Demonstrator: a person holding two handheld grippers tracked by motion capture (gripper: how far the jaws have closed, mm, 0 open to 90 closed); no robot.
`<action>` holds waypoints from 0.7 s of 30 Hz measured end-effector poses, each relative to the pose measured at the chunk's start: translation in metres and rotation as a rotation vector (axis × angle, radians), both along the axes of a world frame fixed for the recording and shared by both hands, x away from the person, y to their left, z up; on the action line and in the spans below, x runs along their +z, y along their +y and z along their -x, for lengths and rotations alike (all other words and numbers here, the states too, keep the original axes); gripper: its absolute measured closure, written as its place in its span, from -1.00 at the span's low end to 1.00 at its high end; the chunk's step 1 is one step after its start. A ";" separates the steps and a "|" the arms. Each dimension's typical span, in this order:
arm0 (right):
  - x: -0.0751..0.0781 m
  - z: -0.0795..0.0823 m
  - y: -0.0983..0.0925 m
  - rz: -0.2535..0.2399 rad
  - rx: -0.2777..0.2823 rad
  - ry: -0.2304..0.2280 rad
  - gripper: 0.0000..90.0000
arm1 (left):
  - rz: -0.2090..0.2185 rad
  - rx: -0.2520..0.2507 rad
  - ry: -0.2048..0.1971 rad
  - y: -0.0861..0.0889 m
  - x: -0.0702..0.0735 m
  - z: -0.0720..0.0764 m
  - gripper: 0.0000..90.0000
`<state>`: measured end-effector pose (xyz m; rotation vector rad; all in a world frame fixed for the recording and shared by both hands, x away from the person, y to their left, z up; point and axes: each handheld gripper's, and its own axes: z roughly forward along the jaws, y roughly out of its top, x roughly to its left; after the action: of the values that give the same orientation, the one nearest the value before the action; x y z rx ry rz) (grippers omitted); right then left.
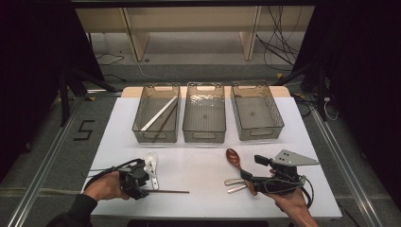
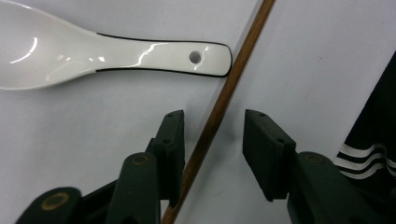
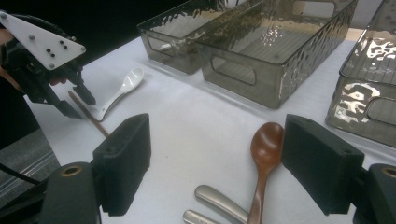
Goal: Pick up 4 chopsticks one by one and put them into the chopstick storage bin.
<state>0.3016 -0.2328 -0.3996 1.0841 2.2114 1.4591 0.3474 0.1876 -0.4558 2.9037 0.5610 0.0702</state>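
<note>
A brown chopstick (image 2: 219, 105) runs diagonally up the middle of the left gripper view, between the jaws of the left gripper (image 2: 212, 140), which stand apart without pressing it; its lower end is cut off at the bottom edge. The white spoon (image 2: 112, 56) lies at upper left, its bowl cropped. The right gripper (image 3: 217, 163) gapes wide above a brown spoon (image 3: 264, 158).

High view overhead, gripper views close and low, sharing white spoon (image 1: 150, 161)
</note>
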 end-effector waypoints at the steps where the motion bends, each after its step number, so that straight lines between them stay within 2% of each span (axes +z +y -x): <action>1: 0.000 0.000 0.000 0.000 0.001 0.000 -0.44 | -0.002 -0.003 0.003 0.000 0.000 0.000 0.32; 14: 0.000 0.000 0.001 0.002 0.004 0.003 -0.44 | -0.006 -0.028 0.019 -0.001 -0.006 0.000 0.62; 21: 0.000 0.001 0.001 0.003 0.006 0.005 -0.44 | -0.011 -0.130 0.013 -0.002 -0.005 0.004 0.81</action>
<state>0.3010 -0.2319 -0.3996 1.0820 2.2208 1.4571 0.3432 0.1855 -0.4613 2.9451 0.3744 0.0373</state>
